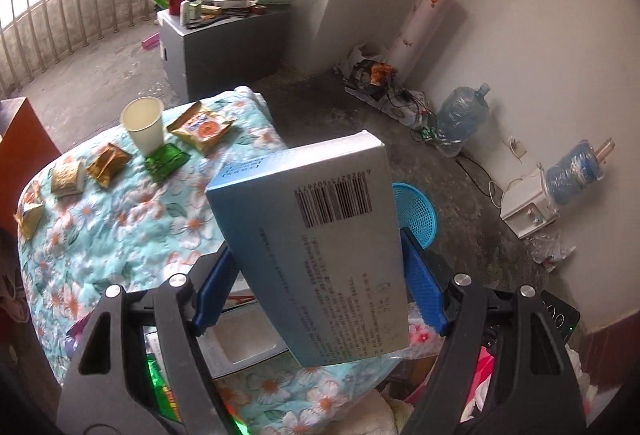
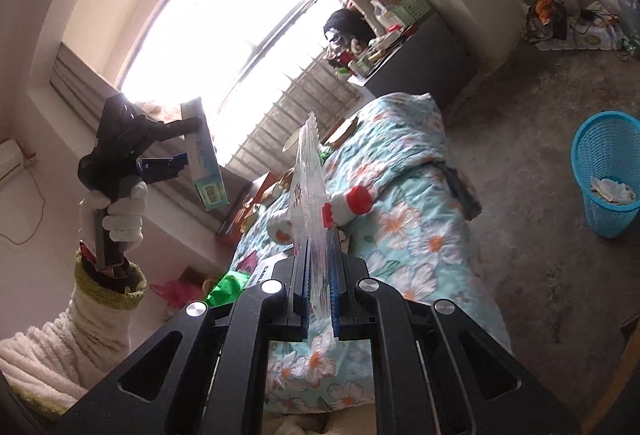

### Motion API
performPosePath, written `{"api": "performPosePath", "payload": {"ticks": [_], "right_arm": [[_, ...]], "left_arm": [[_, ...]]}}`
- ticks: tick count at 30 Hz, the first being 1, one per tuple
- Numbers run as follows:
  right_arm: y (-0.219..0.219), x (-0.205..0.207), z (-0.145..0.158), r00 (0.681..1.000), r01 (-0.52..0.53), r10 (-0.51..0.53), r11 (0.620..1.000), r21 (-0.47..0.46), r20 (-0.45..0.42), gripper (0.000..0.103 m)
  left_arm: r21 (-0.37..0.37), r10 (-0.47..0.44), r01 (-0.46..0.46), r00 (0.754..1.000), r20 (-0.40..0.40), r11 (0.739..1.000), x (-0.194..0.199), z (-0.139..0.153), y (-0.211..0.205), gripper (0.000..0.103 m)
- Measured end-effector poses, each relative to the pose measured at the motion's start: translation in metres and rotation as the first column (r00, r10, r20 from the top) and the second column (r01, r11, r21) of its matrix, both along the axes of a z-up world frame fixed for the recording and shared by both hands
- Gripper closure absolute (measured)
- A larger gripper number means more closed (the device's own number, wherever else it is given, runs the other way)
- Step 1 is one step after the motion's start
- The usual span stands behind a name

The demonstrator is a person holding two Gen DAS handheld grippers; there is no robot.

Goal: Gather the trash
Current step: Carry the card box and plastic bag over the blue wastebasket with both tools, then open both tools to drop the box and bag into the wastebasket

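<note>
The left gripper stands wide, its two blue pads pressed against the opposite long edges of a flat pale-blue and grey cardboard box with a black barcode. The box is clamped between them and lifted clear of the bed. Its long axis runs forward along the fingers, and the barcode end sticks out well past the fingertips, tilted up and away. In the right wrist view this same gripper is held high in a white-gloved hand, the box hanging at a slant with the barcode end lowest.

The right gripper is clenched almost fully, its pads pinching the lower edge of a thin clear plastic wrapper with a jagged top edge. The wrapper stands on edge, its long axis pointing straight out from the fingertips.

Beyond the left gripper's tips and to their left, on the turquoise floral quilt, sit a white paper cup, a green foil sachet touching the cup's base, and several gold and orange snack packets. Just past the right pad of that gripper, on the concrete floor, stands a round blue plastic mesh basket; from the right gripper it lies well off to the right, with white paper inside.
</note>
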State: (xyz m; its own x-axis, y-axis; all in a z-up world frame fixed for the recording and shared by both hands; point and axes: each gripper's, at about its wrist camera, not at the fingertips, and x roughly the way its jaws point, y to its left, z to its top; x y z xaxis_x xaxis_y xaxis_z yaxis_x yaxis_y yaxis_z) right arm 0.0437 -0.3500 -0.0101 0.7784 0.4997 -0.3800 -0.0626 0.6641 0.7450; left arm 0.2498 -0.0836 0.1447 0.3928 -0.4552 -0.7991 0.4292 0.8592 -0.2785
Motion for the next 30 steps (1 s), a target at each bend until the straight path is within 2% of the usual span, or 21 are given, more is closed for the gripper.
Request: {"api": "performPosePath", "payload": {"ticks": [4,6,10,12,14,16,20,23,25,28,29,30], "right_arm": [[-0.049,-0.019,-0.005,0.983,0.180,-0.180,0.983,-0.030,-0.016,0.095],[-0.075,-0.031,-0.010,0.950,0.306,-0.310,0.947,-0.096,-0.037,0.095],[-0.113,-0.050,-0.028,0.858,0.483,-0.507,0.852,-0.202,-0.087,0.095],[-0.131,-0.054,-0.040,0.783,0.563,-0.611,0.776,-0.284,-0.119,0.095],[-0.145,-0.050,-0.051,0.721,0.609,-0.681,0.711,-0.351,-0.128,0.095],[-0.161,-0.039,-0.067,0.677,0.632,-0.721,0.673,-0.385,-0.150,0.095],[-0.186,-0.004,-0.104,0.645,0.636,-0.732,0.674,-0.376,-0.219,0.095],[-0.211,0.025,-0.135,0.633,0.635,-0.725,0.687,-0.353,-0.272,0.095],[-0.232,0.049,-0.157,0.616,0.639,-0.730,0.683,-0.355,-0.297,0.094],[-0.266,0.074,-0.201,0.600,0.641,-0.704,0.707,-0.299,-0.380,0.084],[-0.277,0.082,-0.220,0.592,0.640,-0.684,0.721,-0.267,-0.427,0.071],[-0.283,0.089,-0.235,0.583,0.634,-0.668,0.730,-0.255,-0.463,0.067]], "left_arm": [[0.009,-0.083,0.083,0.997,-0.004,0.996,0.002,-0.011,-0.074,0.030],[0.009,-0.143,0.143,0.990,0.002,0.990,0.000,-0.021,-0.120,0.030],[0.023,-0.253,0.252,0.967,0.009,0.967,-0.009,-0.052,-0.208,0.030],[0.036,-0.295,0.294,0.955,0.010,0.955,-0.012,-0.073,-0.247,0.030],[0.032,-0.339,0.339,0.941,-0.014,0.940,-0.013,-0.103,-0.291,0.030],[0.038,-0.368,0.369,0.929,-0.038,0.929,-0.010,-0.134,-0.330,0.030],[0.048,-0.386,0.391,0.918,-0.092,0.919,0.001,-0.194,-0.392,0.030],[0.057,-0.367,0.373,0.925,-0.098,0.926,0.018,-0.227,-0.429,0.030],[0.055,-0.348,0.354,0.933,-0.091,0.934,0.033,-0.245,-0.449,0.030],[0.066,-0.308,0.316,0.945,-0.106,0.946,0.058,-0.272,-0.471,0.028],[0.067,-0.294,0.303,0.949,-0.113,0.951,0.064,-0.277,-0.474,0.025],[0.057,-0.280,0.288,0.953,-0.118,0.956,0.069,-0.281,-0.475,0.025]]}}
